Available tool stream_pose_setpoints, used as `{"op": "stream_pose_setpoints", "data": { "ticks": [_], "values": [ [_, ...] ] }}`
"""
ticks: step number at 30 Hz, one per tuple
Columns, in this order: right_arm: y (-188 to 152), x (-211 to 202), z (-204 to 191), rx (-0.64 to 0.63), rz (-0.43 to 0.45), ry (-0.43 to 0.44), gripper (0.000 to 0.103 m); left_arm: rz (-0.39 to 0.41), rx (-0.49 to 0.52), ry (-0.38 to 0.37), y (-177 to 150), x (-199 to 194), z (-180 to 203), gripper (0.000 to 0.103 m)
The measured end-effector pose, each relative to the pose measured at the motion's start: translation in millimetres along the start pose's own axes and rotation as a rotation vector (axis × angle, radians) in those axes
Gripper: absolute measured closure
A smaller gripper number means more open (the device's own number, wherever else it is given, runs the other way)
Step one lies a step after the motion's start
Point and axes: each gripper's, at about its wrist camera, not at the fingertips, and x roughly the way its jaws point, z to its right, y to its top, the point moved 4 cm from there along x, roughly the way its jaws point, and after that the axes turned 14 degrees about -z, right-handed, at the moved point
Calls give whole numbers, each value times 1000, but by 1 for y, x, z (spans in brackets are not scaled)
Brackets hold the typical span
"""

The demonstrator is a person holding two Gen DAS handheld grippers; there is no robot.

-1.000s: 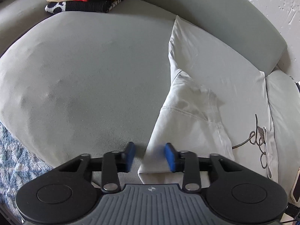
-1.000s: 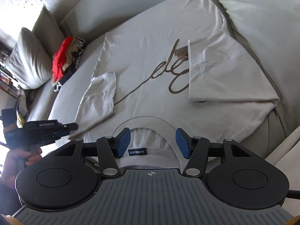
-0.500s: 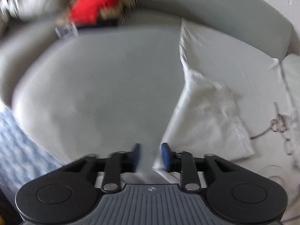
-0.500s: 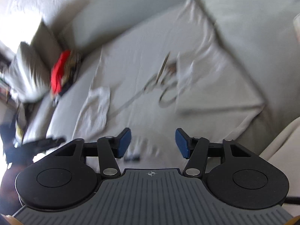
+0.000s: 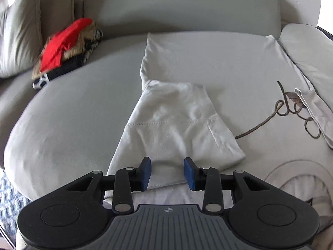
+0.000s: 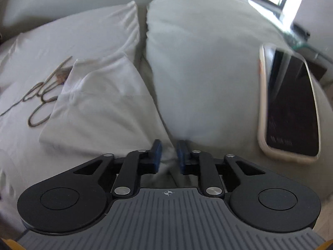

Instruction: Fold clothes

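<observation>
Through the left wrist camera, I am hovering my left gripper [image 5: 167,173] with fingers spread wide, holding nothing, over the folded-in sleeve [image 5: 177,123] of the white T-shirt [image 5: 218,62], which is lying flat on the grey sofa [image 5: 72,114], probably lining up on its shoulder edge. Through the right wrist camera, I am narrowing my right gripper [image 6: 168,156] around the shirt's side edge; whether it is pinching cloth I cannot tell. The other sleeve [image 6: 100,104] is lying folded inward too, beside a phone [image 6: 291,108].
</observation>
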Motion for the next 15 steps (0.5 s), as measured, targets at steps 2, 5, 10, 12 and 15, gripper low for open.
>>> {"op": "stream_pose_setpoints", "data": {
  "ticks": [2,5,10,12,15],
  "values": [
    [0,-7,7,34,-3,42,84,15,-1,1,3,-2,2,69],
    [10,-22,2,47,90,125,80,37,-9,1,8,-4,5,68],
    [36,-19,-36,-19,131,271,80,76,-21,0,16,-7,11,68],
    [43,-12,-56,-45,112,285,80,72,-22,2,19,-4,12,68],
    [41,-4,-68,-93,99,254,81,24,-15,11,22,10,13,68]
  ]
}}
